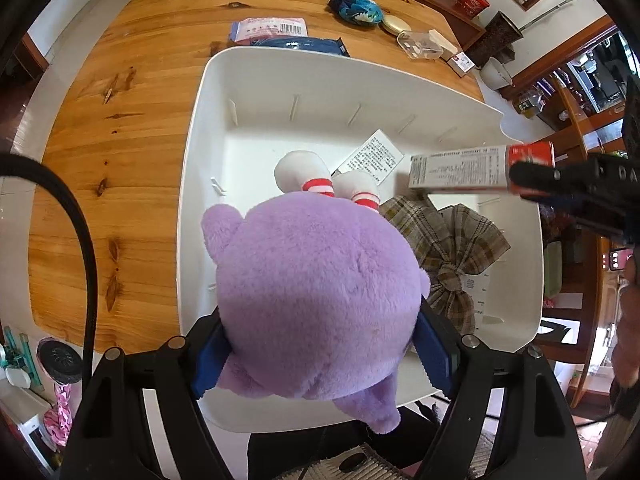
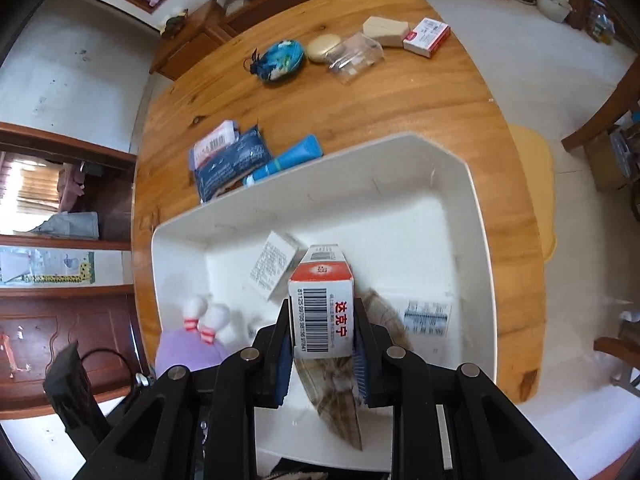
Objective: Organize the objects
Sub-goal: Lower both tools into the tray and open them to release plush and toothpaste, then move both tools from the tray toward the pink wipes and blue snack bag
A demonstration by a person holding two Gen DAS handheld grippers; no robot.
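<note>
A purple plush toy with white feet and red-striped socks fills the left wrist view, and my left gripper is shut on it above the near end of a white bin. My right gripper is shut on a red-and-white medicine box, held over the same white bin. That medicine box and the right gripper also show at the right of the left wrist view. Inside the bin lie a white printed box and a plaid fabric bow.
On the wooden table beyond the bin lie a pink packet, a dark blue pack, a blue tube, a blue pouch, a round compact, a clear plastic case and small boxes. Shelves stand at the left.
</note>
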